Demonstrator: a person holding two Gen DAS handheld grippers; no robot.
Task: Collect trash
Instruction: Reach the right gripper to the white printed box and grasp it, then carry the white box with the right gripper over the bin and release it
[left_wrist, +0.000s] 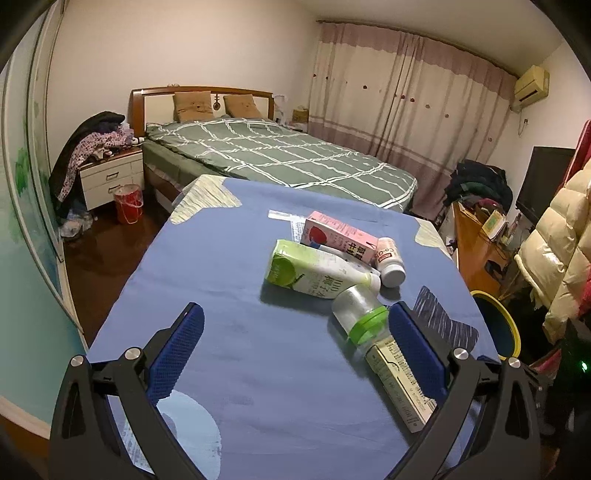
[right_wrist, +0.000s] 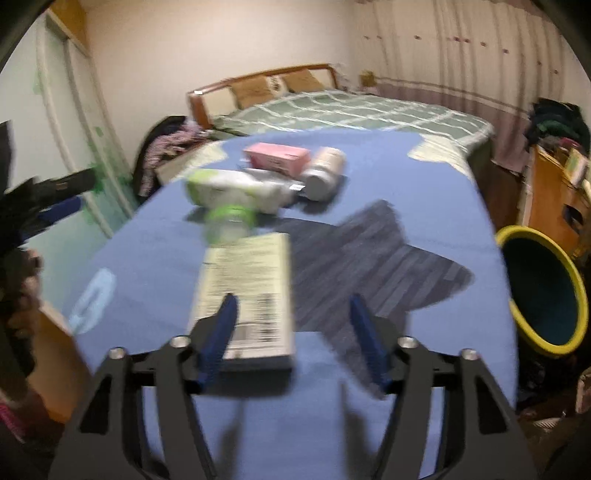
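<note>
Trash lies on a blue-covered table (left_wrist: 229, 258): a pink carton (left_wrist: 338, 236), a green-and-white carton (left_wrist: 310, 269), a small white bottle (left_wrist: 389, 262), a clear jar with a green lid (left_wrist: 360, 314) and a cream flat box (left_wrist: 400, 384). My left gripper (left_wrist: 295, 325) is open over the table, its right finger beside the jar and box. In the blurred right wrist view my right gripper (right_wrist: 291, 306) is open just above the near end of the cream box (right_wrist: 247, 291); the jar (right_wrist: 229, 221), cartons (right_wrist: 236, 188) and bottle (right_wrist: 325, 170) lie beyond.
A dark bin with a yellow rim (right_wrist: 543, 288) stands at the table's right edge, also in the left wrist view (left_wrist: 498, 321). A bed (left_wrist: 273, 155) lies beyond the table. A wooden desk (left_wrist: 476, 243) and hanging coats (left_wrist: 561, 236) stand to the right.
</note>
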